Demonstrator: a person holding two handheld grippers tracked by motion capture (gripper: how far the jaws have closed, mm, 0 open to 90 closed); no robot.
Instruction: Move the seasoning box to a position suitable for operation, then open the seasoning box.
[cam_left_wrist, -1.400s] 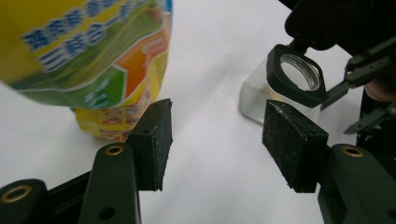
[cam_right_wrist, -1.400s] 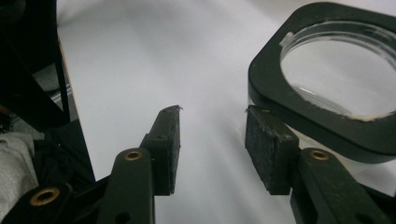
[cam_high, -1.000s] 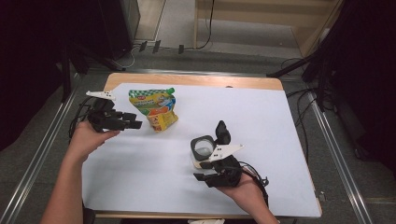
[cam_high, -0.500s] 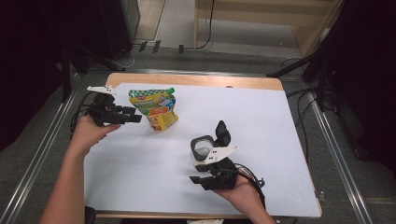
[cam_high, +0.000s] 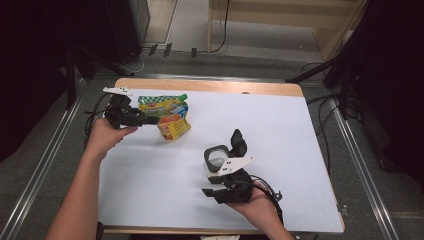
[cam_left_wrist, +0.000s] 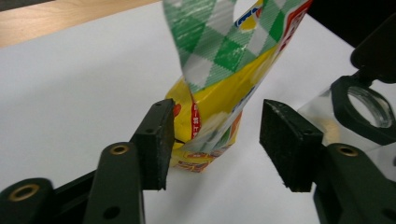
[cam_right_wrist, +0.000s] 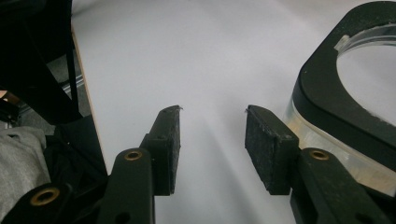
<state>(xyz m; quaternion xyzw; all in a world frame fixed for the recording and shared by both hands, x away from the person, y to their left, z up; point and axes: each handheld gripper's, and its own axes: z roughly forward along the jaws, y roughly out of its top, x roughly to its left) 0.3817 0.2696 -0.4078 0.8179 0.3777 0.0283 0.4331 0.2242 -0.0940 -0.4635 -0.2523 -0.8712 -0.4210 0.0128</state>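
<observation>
A snack pouch (cam_high: 167, 116) with a green checked top and a yellow and orange body lies on the white mat near the far left. My left gripper (cam_high: 150, 120) reaches it from the left. In the left gripper view the pouch (cam_left_wrist: 219, 88) stands between the jaws, which have just been closing: the left pad (cam_left_wrist: 161, 140) touches it and the right pad (cam_left_wrist: 285, 140) is apart. A clear container (cam_high: 216, 157) with a black rim and flipped-up lid sits in the near middle. My right gripper (cam_high: 207, 184) rests just in front of it, open, with only bare mat between its pads (cam_right_wrist: 168, 144). The container (cam_right_wrist: 345, 107) lies to the right of these jaws.
The white mat (cam_high: 280, 130) covers most of the wooden table (cam_high: 210, 86). Metal rails run along both sides of the table, and cables lie on the floor beyond its far edge. The table's near edge (cam_right_wrist: 84, 88) runs close by on the left in the right gripper view.
My left gripper has moved a little toward the far side and up to the pouch. The right gripper and the container have stayed where they were.
</observation>
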